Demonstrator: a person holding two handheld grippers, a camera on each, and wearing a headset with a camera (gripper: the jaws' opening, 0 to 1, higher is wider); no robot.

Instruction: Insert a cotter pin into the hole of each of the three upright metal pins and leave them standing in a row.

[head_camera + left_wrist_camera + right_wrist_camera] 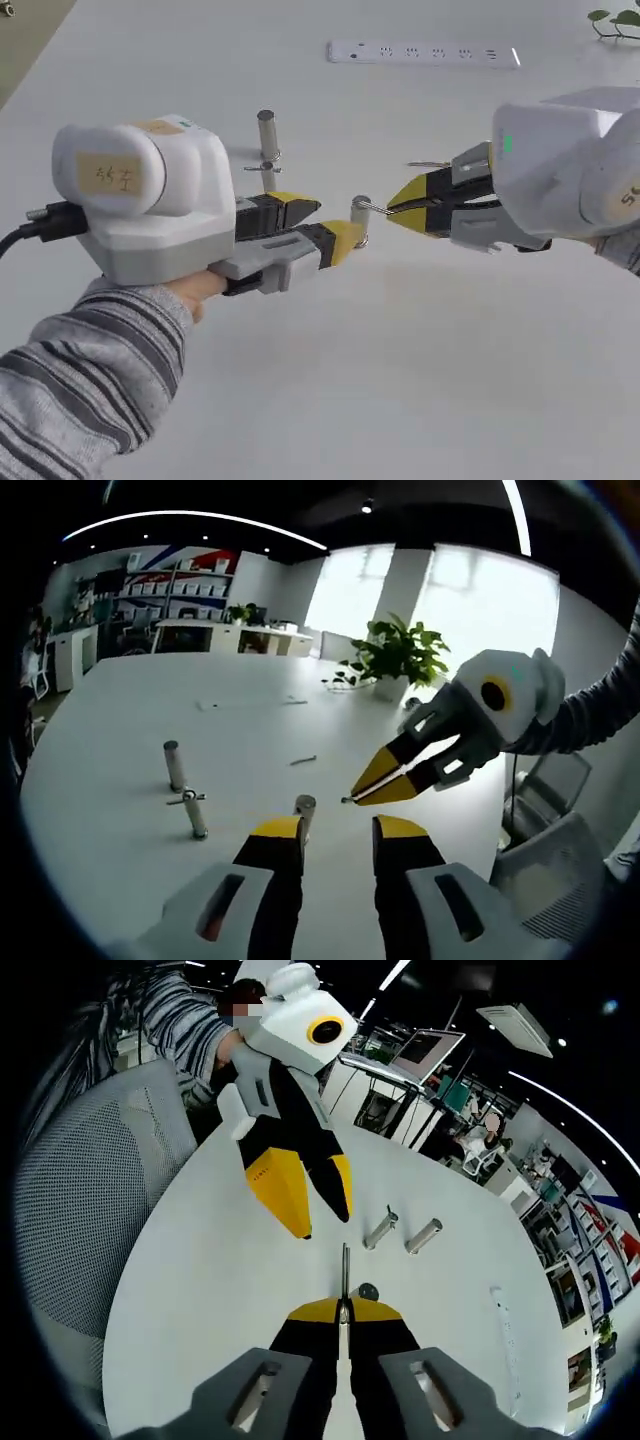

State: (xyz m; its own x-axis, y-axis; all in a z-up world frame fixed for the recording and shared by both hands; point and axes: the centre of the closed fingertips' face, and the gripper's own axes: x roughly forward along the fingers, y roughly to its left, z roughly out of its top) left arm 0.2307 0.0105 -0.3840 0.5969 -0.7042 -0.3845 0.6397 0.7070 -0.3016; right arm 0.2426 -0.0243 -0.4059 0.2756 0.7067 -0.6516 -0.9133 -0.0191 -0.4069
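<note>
Three metal pins stand on the white table (420, 350). The far pin (266, 128) is bare, and the middle pin (268, 178) carries a cotter pin (268, 166) through it. The near pin (360, 212) stands just beyond the tips of my left gripper (330, 224), whose jaws are open with nothing between them. My right gripper (392, 212) is shut on a thin cotter pin (373, 208), its free end at the near pin's top. In the right gripper view the cotter pin (345, 1270) juts past the near pin (366, 1290). In the left gripper view the near pin (304, 810) rises beside one jaw.
A white power strip (420, 52) lies at the far side of the table, with a plant (615, 22) at the far right. A loose cotter pin (428, 163) lies behind the right gripper. An office chair (90, 1190) stands at the table's edge.
</note>
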